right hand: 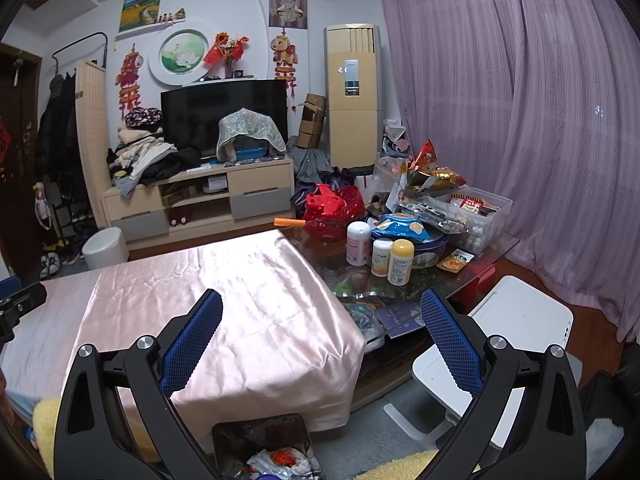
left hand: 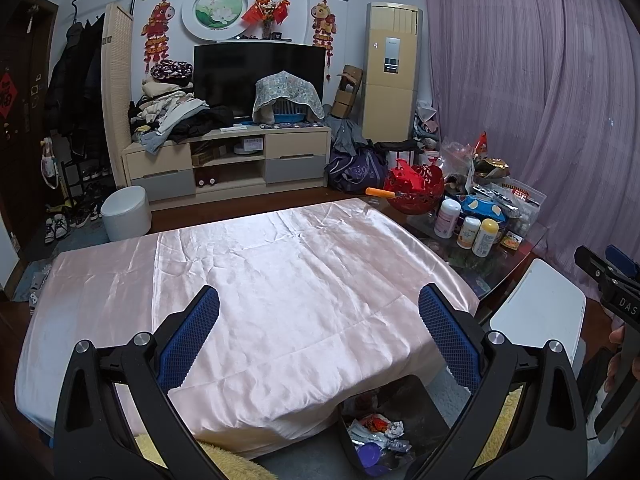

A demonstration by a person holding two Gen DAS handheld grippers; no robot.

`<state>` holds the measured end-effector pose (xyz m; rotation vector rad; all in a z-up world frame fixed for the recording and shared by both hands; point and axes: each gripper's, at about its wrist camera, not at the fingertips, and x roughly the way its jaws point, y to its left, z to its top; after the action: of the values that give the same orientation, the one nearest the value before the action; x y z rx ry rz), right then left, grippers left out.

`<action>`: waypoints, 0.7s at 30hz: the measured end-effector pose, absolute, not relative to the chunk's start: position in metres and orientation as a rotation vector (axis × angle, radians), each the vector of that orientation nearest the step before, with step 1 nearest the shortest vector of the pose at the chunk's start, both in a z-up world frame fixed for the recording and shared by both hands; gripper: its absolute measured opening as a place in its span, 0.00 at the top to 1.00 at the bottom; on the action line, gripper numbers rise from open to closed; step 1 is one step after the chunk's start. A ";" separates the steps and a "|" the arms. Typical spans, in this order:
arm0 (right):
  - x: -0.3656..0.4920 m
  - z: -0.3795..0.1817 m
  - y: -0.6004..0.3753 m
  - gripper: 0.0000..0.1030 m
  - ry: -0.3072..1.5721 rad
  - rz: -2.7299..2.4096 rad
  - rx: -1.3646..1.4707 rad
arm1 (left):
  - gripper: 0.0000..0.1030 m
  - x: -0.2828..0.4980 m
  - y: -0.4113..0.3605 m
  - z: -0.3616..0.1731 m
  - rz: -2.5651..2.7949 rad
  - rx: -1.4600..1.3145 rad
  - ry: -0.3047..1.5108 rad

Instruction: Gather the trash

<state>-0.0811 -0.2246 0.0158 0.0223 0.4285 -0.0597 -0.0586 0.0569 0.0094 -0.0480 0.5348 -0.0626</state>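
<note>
Trash fills the bin below the bench's near edge; we hold both tools apart, empty, judging collection finished.

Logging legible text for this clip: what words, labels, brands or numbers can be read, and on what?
"DAS": white letters, cut off at the frame edge, on the black body of the right gripper as seen in the left wrist view.
Too small or blurred to read: labels on the supplement bottles, the snack packets, the air conditioner panel, the red hanging ornaments.
Left gripper shows no text.
</note>
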 end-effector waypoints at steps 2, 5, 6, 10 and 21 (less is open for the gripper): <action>-0.081 0.016 -0.222 0.03 0.430 -0.060 0.022 | 0.08 -0.058 0.058 0.010 -0.062 -0.047 0.535; -0.082 0.017 -0.221 0.03 0.430 -0.060 0.022 | 0.08 -0.059 0.059 0.011 -0.058 -0.047 0.535; -0.082 0.017 -0.221 0.03 0.430 -0.060 0.022 | 0.08 -0.059 0.060 0.012 -0.056 -0.047 0.534; -0.083 0.017 -0.220 0.03 0.429 -0.060 0.023 | 0.08 -0.062 0.060 0.016 -0.033 -0.033 0.527; -0.084 0.018 -0.219 0.03 0.431 -0.060 0.024 | 0.08 -0.060 0.055 0.018 -0.031 0.000 0.516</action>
<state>-0.0845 -0.2194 0.0177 0.0237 0.4315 -0.0601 -0.0602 0.0547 0.0175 -0.0004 0.5160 -0.0315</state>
